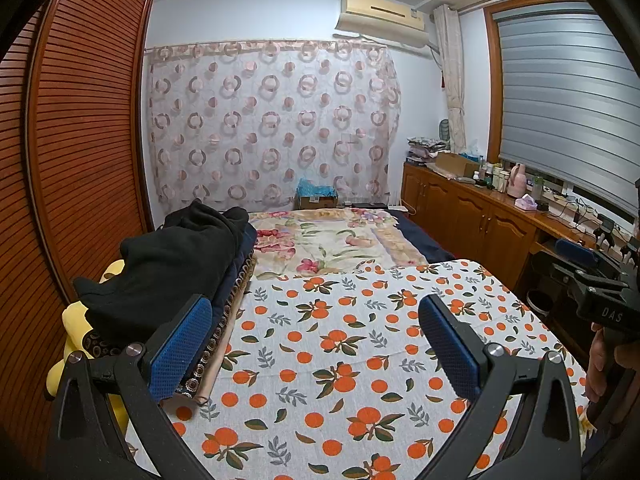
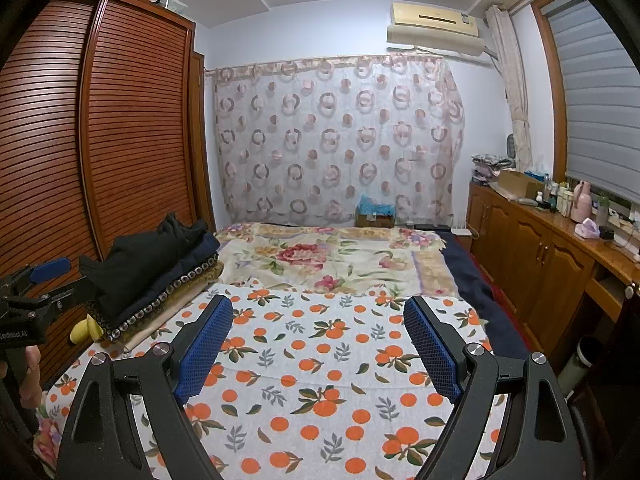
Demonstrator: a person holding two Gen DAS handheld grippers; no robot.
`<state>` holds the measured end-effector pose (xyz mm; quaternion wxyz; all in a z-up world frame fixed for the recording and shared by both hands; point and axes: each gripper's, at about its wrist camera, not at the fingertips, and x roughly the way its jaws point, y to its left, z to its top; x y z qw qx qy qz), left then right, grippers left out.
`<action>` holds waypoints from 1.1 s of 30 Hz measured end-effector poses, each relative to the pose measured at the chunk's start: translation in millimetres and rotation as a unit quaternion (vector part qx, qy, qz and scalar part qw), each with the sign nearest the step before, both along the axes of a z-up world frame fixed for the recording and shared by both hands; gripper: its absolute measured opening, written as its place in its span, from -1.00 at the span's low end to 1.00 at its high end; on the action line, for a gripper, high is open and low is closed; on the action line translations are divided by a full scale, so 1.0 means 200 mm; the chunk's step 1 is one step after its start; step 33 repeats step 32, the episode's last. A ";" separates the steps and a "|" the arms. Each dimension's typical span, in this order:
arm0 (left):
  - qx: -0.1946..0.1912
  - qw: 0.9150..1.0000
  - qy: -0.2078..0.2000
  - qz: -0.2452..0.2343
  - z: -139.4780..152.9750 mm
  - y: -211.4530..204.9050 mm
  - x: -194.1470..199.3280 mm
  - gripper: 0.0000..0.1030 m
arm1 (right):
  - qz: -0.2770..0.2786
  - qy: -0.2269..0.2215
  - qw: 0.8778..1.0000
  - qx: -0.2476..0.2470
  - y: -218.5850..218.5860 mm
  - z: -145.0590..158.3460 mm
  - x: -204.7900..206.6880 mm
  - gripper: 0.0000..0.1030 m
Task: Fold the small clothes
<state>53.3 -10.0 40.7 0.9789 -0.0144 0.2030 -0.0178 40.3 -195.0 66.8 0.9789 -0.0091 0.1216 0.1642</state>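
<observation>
A stack of folded dark clothes lies on the left side of the bed, a black garment on top; it also shows in the right wrist view. A white cloth with an orange-fruit print covers the near part of the bed and shows in the right wrist view too. My left gripper is open and empty above this cloth, right of the stack. My right gripper is open and empty above the same cloth. Each gripper shows at the other view's edge.
A floral blanket covers the far bed. A slatted wooden wardrobe stands at the left. A wooden cabinet with bottles and boxes runs along the right under a window. A yellow object lies by the stack.
</observation>
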 end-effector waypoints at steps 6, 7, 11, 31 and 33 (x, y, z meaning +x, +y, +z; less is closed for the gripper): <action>0.000 1.000 0.000 0.000 0.00 0.00 0.00 1.00 | 0.003 -0.002 1.000 -0.002 -0.03 -0.01 0.01 0.72; 0.000 1.000 0.000 0.000 0.00 0.00 0.00 1.00 | 0.004 -0.002 1.000 -0.002 -0.03 -0.01 0.01 0.72; 0.000 1.000 -0.001 0.000 0.00 0.00 0.00 1.00 | 0.004 -0.003 1.000 -0.002 -0.04 0.00 0.02 0.72; 0.001 1.000 -0.001 0.000 -0.01 0.00 0.00 1.00 | 0.006 -0.006 1.000 -0.001 -0.08 0.01 0.03 0.72; 0.001 1.000 -0.001 0.000 -0.01 0.00 0.00 1.00 | 0.006 -0.006 1.000 -0.001 -0.08 0.01 0.03 0.72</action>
